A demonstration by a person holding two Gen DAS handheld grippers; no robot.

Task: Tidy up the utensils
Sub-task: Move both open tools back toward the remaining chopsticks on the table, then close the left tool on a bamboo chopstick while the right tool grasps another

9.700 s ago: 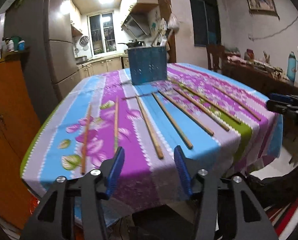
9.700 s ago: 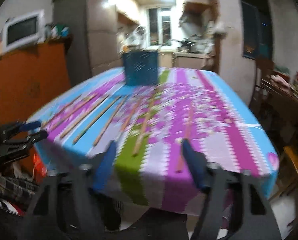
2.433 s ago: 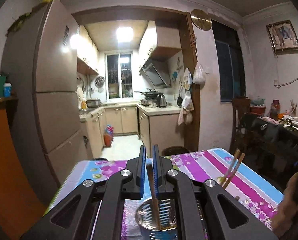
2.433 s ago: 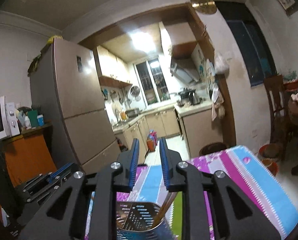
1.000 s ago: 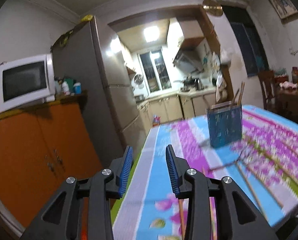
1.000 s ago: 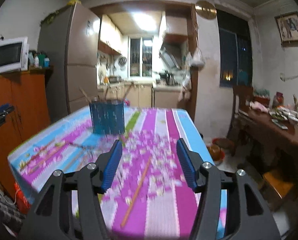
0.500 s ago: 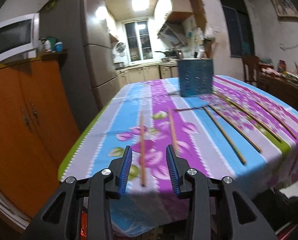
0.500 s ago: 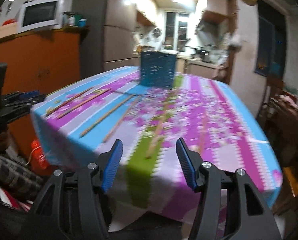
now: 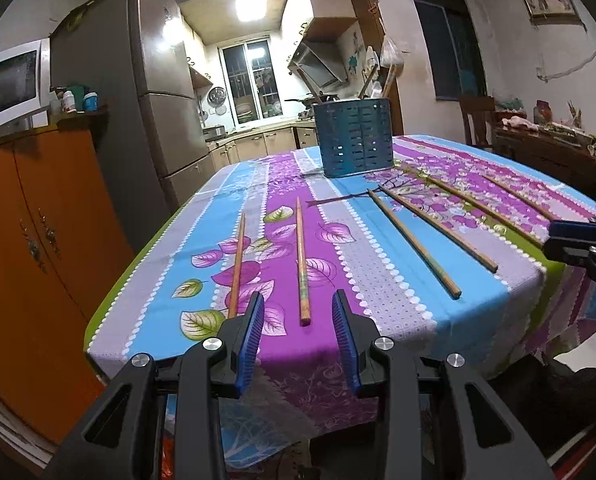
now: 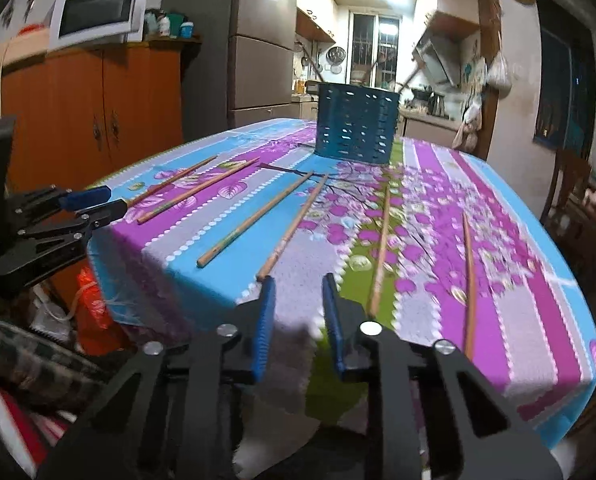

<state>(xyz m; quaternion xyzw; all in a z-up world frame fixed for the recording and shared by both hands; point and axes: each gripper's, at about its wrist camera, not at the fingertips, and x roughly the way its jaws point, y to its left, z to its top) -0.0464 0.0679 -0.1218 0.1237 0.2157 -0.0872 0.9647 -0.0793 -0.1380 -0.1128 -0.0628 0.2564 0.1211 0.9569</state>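
Wooden chopsticks lie spread across the floral tablecloth, six in all, fanning out from the blue perforated holder at twelve o'clock. Left gripper hovers at the near edge, jaws apart and empty, one stick's butt end just ahead at twelve, another at eleven. Right gripper is spread too, holding nothing, a chopstick tip close at eleven, another at one.

I've pulled both grippers back from the blue utensil holder to the table's near edge, jaws now spread empty.
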